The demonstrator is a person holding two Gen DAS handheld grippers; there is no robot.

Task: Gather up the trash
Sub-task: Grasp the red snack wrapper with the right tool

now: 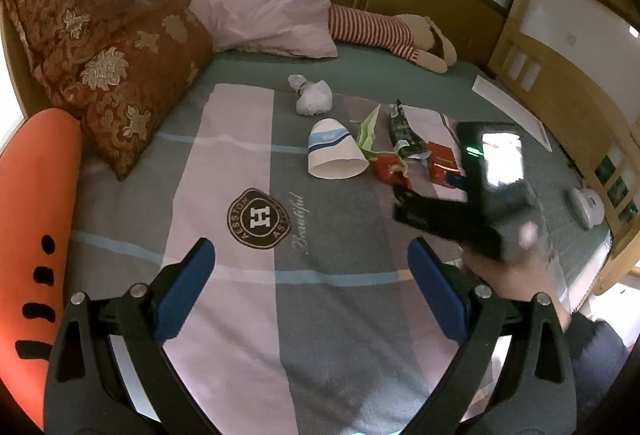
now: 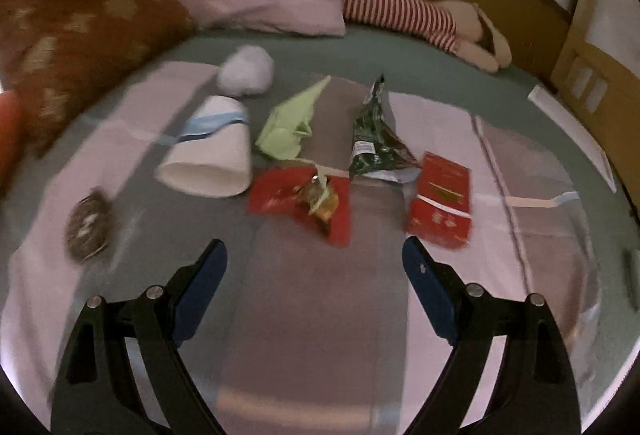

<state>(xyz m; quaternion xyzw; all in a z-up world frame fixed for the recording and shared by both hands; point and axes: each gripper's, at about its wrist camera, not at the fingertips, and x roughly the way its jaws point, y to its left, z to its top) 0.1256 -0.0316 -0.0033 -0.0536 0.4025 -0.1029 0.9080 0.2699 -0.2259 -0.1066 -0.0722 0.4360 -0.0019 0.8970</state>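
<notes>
Trash at frame centre: tipped white paper cup [image 2: 208, 159], crumpled red foil wrapper [image 2: 300, 203], flat red carton [image 2: 440, 201]. Left gripper [image 1: 311, 262] and right gripper [image 2: 314, 262] gape wide, empty.

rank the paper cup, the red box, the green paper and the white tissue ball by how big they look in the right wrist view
1. paper cup, largest
2. red box and green paper, about alike; the box lies nearer the camera, so unranked
3. white tissue ball, smallest, though farthest away and blurred
</notes>
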